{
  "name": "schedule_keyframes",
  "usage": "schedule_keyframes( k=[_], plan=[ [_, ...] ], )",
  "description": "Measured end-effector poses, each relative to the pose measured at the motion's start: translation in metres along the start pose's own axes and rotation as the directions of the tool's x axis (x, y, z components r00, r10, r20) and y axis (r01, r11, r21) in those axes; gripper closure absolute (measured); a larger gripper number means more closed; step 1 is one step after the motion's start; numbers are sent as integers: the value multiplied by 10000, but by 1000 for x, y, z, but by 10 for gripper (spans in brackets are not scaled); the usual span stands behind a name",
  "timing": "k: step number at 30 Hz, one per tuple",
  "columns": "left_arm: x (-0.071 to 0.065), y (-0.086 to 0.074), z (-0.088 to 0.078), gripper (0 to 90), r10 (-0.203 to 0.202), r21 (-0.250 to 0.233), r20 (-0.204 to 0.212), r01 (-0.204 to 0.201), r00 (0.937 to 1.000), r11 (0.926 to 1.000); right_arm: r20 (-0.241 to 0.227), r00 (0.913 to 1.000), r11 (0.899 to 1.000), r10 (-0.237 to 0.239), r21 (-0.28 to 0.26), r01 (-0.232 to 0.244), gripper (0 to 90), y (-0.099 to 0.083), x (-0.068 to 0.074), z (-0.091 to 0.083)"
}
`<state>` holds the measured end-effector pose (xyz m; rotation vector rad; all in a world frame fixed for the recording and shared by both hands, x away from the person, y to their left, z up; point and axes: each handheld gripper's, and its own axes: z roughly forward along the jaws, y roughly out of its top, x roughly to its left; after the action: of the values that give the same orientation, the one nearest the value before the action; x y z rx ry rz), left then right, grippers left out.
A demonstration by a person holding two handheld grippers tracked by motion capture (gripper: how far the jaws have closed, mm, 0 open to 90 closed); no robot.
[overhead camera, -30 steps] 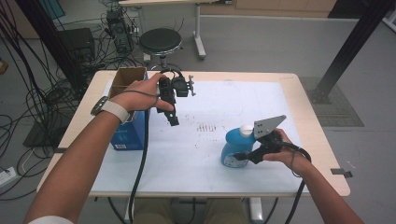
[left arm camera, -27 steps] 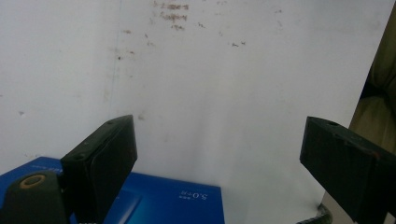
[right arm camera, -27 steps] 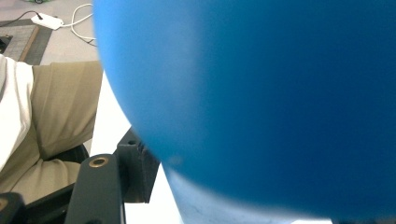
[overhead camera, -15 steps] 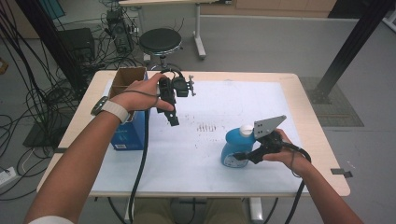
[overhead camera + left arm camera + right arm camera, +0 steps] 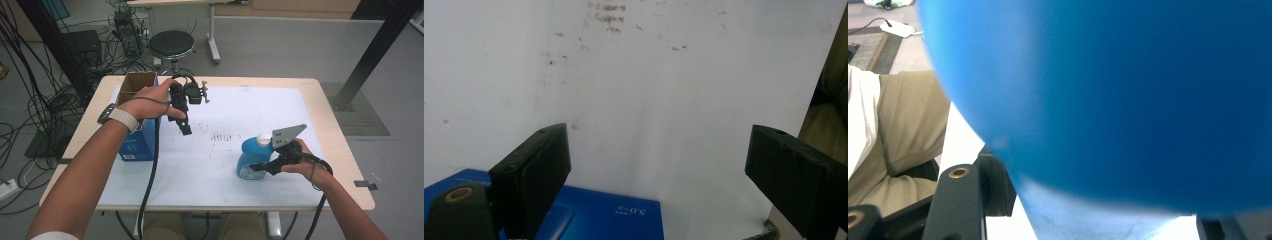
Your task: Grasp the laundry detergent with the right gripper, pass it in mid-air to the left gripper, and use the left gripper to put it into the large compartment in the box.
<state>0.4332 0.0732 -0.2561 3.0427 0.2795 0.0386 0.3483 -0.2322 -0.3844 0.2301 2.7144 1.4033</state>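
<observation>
At the left of the table (image 5: 320,107) we note a blue box (image 5: 136,145) with an open cardboard carton (image 5: 136,82) behind it, both untouched. Just right of them the left gripper (image 5: 185,130) hangs above the white surface with its jaws set wide apart and nothing between them; its own view looks down past the box's corner. Further right, near the front edge, stands the blue bottle (image 5: 251,159) with a white cap (image 5: 263,139), upright on the table. The right gripper (image 5: 256,167) meets its lower body from the right; the jaws have just been closing with the bottle between them, and we judge the grip taken or all but taken. The bottle is not yet lifted, so in our assessment the carrying and placing remain outstanding.
</observation>
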Motion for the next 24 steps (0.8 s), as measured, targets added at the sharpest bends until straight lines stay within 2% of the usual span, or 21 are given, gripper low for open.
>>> schedule_keyframes(
  k=[24],
  plan=[
    [0,-1,1,114,-19,29,45,19,10000,10000,15,10000,9999,25,-133,-25,410,-1,1,4]
  ],
)
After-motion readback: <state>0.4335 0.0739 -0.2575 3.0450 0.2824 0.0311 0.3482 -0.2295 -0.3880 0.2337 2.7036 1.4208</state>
